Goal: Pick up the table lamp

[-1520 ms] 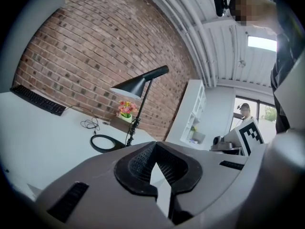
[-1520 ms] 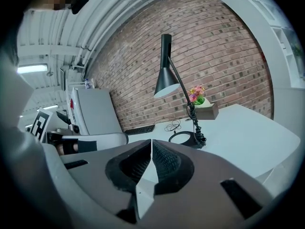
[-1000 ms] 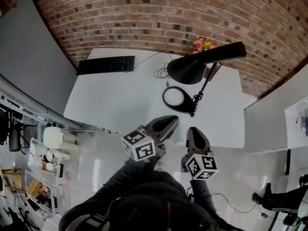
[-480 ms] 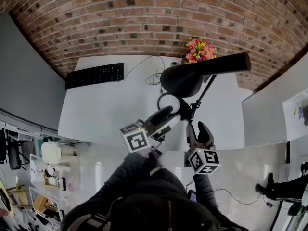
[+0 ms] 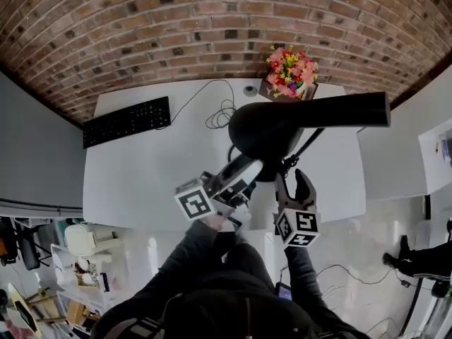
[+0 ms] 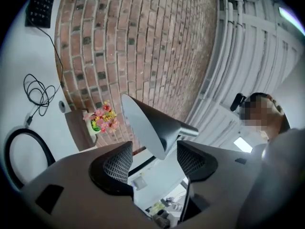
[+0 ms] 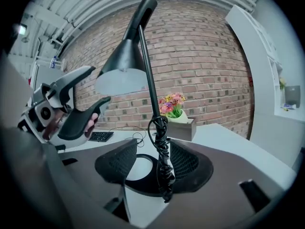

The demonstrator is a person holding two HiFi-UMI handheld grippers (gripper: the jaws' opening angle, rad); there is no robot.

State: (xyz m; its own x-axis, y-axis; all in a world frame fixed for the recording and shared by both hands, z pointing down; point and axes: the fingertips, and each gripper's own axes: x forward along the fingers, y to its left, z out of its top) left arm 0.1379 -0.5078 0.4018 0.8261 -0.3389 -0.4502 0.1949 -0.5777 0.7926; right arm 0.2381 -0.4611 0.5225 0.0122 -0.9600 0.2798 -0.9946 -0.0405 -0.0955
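While the head view gives only the top of the table lamp, with its black shade covering most of what sits beneath, the right gripper view opens it all up: a thin stem rising upright from the round base, and a cord wound tight round the lower stem. The right gripper is spread, its jaws having just been opening. That wrapped stem stands between the pads, nearer the right-hand one, with a clear gap on the other side. The left gripper sits higher and tips upward, its jaws also just opened and now wide. Its own view shows the narrow end of the shade dipping toward the gap, though whether it lies between the pads or just beyond them is hard to judge from that angle. The lamp stands on the white table, on the right half, near the front edge. Bare tabletop stretches to the left, between the lamp and the keyboard. Behind the lamp it gets tighter, with a loose cable coil, then flowers at the far edge against the brick wall.
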